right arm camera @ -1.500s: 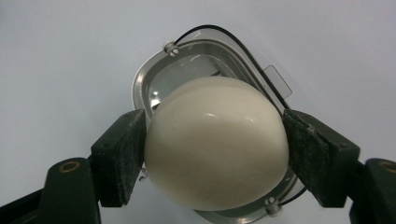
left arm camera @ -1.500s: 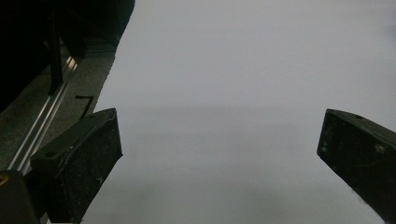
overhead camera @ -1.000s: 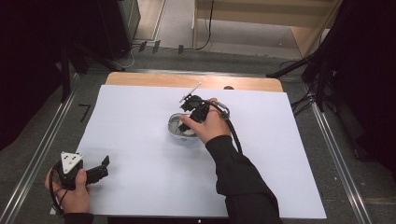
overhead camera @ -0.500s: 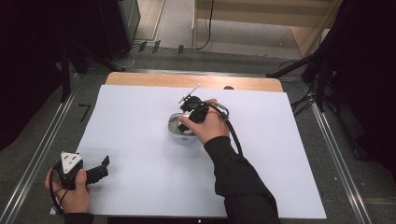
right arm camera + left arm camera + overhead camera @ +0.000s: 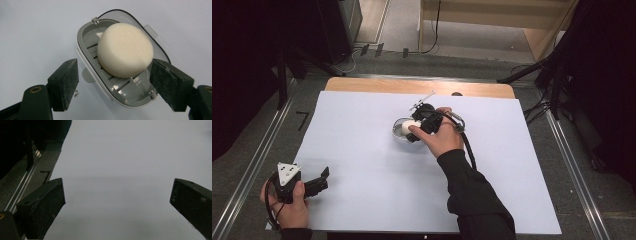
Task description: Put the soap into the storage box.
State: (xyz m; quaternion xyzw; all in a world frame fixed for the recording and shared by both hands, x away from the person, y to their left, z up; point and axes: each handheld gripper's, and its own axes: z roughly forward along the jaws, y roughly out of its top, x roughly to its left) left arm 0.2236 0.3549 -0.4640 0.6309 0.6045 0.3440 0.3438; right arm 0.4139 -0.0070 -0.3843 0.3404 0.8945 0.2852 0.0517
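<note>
1. Dark floor, a wooden bench at the back and black cables ring the table point(image 5: 422, 86), whose wooden top is almost wholly covered by a pale sheet point(image 5: 362, 150); that sheet is the landmark for all that follows.
2. Near the middle of the sheet, a little toward its far edge, the person's right hand point(image 5: 443, 137) reaches in on a dark sleeve and carries the right gripper point(image 5: 113, 78). It stands much where it did a second ago.
3. At the sheet's near left corner the left hand point(image 5: 287, 207) rests with the left gripper point(image 5: 117, 202), its grey three-cornered plate on top. Its jaws stand wide apart over bare sheet with nothing between them, as they did a second ago.
4. Beneath the right gripper, flat on the sheet, lies the soap dish point(image 5: 87, 60): a grey slotted tray with a clear hinged lid lying open behind it.
5. On the tray sits the soap point(image 5: 125, 48), a cream round cake, tilted slightly with one edge on the slats.
6. The right gripper's jaws are opening now, where a second ago they were fully shut. In the right gripper view the left pad stands clear beside the dish's rim, and the right pad is at the soap's edge; I cannot tell whether it touches.
</note>
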